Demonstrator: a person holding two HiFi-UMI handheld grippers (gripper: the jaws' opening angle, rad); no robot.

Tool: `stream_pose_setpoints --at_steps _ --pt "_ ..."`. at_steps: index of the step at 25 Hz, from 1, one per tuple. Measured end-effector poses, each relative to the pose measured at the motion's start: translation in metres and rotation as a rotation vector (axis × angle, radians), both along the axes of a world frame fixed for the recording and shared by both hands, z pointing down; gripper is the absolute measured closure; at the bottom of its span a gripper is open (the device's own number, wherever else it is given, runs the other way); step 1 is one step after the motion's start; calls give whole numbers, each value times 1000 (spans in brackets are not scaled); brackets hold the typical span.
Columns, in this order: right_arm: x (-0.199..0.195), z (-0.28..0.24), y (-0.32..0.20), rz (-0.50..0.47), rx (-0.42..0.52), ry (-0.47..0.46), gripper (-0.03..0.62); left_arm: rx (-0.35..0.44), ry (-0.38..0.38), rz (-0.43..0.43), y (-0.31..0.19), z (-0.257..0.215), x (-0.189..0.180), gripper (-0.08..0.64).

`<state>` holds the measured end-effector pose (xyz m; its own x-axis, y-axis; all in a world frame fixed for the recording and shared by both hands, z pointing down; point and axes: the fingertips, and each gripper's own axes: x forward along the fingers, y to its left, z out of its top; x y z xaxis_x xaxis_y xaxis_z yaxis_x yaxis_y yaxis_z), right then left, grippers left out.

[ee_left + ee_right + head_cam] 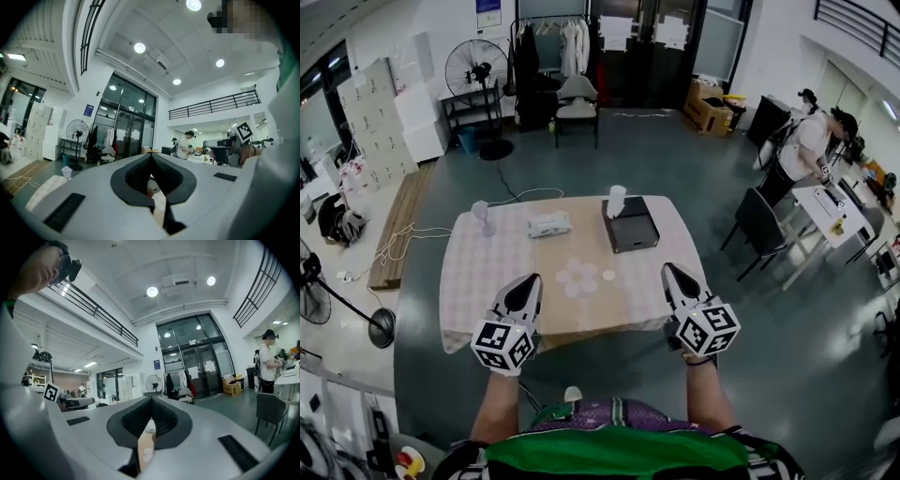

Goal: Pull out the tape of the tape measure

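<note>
Both level, abreast: left gripper [532, 281] and right gripper [668, 272], jaws together.

One table [478, 272]; two grippers: left gripper [535, 277], right gripper [667, 267]; one black box [630, 230]; one tape measure [548, 223].

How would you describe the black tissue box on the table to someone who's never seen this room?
Find the cloth-covered table in the middle of the floor. On its far right part sits the black tissue box, with white tissue sticking up at its far edge. It is the only dark thing there; everything else on it is pale.
</note>
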<state>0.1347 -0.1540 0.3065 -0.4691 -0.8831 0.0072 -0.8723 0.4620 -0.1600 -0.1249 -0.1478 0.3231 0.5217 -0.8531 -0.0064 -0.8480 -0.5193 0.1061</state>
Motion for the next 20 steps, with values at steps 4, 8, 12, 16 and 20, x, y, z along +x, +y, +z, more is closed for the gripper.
stream_pose_setpoints --at_steps 4,8,12,16,20 --pt "-27 -3 -34 -12 26 32 588 -4 9 44 -49 10 -17 538" --pt "-50 5 -66 -17 22 67 588 6 5 93 -83 15 -28 538" --pt "-55 25 -96 28 -2 59 588 -23 36 101 -107 34 -35 538" --pt "-53 37 -110 69 -14 30 586 -33 24 76 -119 44 -41 538" --pt "-56 34 -120 77 -5 50 586 -20 25 76 -128 34 -45 538"
